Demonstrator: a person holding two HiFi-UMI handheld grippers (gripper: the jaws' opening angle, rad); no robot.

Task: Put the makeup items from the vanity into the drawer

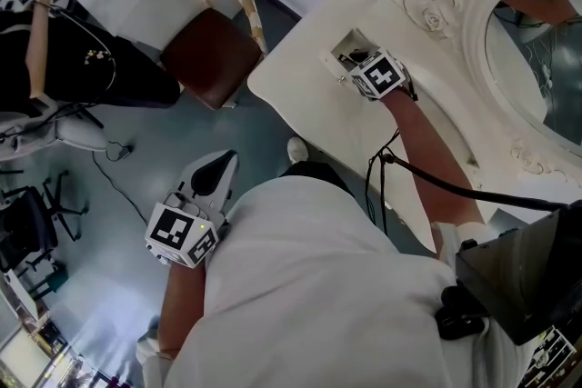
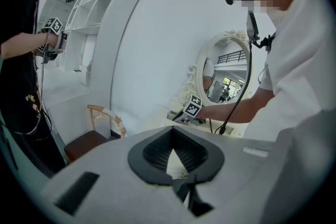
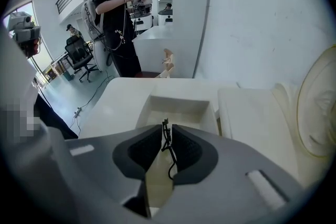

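My right gripper (image 1: 351, 59) hangs over the open drawer (image 1: 338, 43) at the far left end of the white vanity (image 1: 300, 100), pointing steeply down into it. In the right gripper view a thin black wire-like makeup item (image 3: 169, 153) dangles in the narrow gap of my right gripper (image 3: 164, 126); the pads stand slightly apart and do not press on it. The drawer's pale inside (image 3: 178, 108) lies right beneath. My left gripper (image 1: 218, 170) is held low over the floor, away from the vanity, its tips (image 2: 171, 129) closed together and empty.
An oval mirror (image 1: 536, 41) in a carved white frame stands at the vanity's back right. A wooden chair with a brown seat (image 1: 211, 54) is left of the vanity. A person in black (image 1: 82, 59) stands further left, holding a gripper of their own. A black cable (image 1: 427, 177) trails along my right arm.
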